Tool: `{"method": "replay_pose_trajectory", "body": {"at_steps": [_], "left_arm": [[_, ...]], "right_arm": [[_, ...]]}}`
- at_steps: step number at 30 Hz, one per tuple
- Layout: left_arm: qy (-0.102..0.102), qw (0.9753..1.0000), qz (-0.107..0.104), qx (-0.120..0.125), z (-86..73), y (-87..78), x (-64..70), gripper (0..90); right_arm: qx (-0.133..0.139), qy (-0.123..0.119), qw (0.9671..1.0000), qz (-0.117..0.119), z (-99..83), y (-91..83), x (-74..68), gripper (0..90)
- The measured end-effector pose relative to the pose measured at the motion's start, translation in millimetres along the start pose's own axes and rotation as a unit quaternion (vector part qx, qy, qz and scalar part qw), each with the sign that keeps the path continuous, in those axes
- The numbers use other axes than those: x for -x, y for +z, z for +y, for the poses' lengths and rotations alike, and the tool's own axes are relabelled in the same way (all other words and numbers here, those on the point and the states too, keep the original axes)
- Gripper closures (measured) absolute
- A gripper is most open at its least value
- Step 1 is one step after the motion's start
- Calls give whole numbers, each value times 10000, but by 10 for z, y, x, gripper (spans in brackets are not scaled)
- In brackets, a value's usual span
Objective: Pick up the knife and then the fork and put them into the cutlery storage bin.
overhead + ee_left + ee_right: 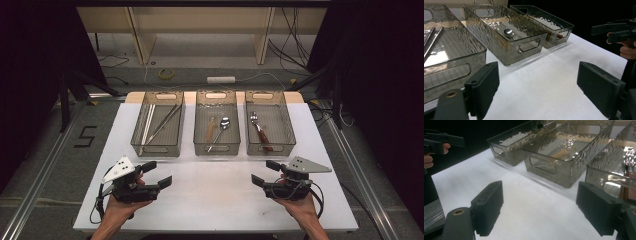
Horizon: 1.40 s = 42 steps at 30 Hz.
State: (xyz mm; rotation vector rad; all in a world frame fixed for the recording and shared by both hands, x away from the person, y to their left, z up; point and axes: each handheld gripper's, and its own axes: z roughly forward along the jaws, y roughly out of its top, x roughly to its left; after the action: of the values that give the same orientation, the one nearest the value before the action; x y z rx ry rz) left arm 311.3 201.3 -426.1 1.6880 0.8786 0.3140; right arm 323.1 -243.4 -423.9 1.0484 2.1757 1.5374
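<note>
Both grippers hover low over the near part of the white bench, empty, with three clear trays in a row beyond them. The left gripper has its jaws wide apart, pointing right and slightly away; the right gripper mirrors it, jaws equally apart, pointing left and slightly away. Nearest the left gripper is the left tray, just beyond it, holding long metal chopsticks whose long axis runs near-to-far with a slight lean to the right. The right tray lies just beyond the right gripper and holds a fork with a reddish handle, its long axis also near-to-far, handle toward the near end. The middle tray, with a spoon and a wooden piece, sits between, about equally far from either hand. Any pick would likely need the hand to lift over the near tray wall and turn the jaws across the utensil's axis.
</note>
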Motion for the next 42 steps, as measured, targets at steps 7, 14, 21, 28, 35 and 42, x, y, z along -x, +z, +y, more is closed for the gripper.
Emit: {"method": "replay_pose_trajectory", "body": {"at_steps": [7,14,21,28,35,42], "left_arm": [[5,10000,3,-5,0,-3,-3,176],[-7,10000,-12,-29,-2,0,-2,176],[5,10000,-39,-49,-3,0,0,176],[4,10000,-69,-71,-9,2,7,176],[7,9999,-83,-83,-6,10,11,175],[17,9999,-81,-87,-6,11,8,176]], "right_arm": [[-3,50,10000,-16,-61,-30,1,229],[27,64,10000,-35,-113,-69,-13,229],[-29,14,9999,-136,-180,-82,-11,229],[-40,72,9998,-187,-228,-111,-10,226],[-122,26,9997,-228,-247,-91,-6,224],[-117,-1,9997,-216,-239,-86,-12,222]]}}
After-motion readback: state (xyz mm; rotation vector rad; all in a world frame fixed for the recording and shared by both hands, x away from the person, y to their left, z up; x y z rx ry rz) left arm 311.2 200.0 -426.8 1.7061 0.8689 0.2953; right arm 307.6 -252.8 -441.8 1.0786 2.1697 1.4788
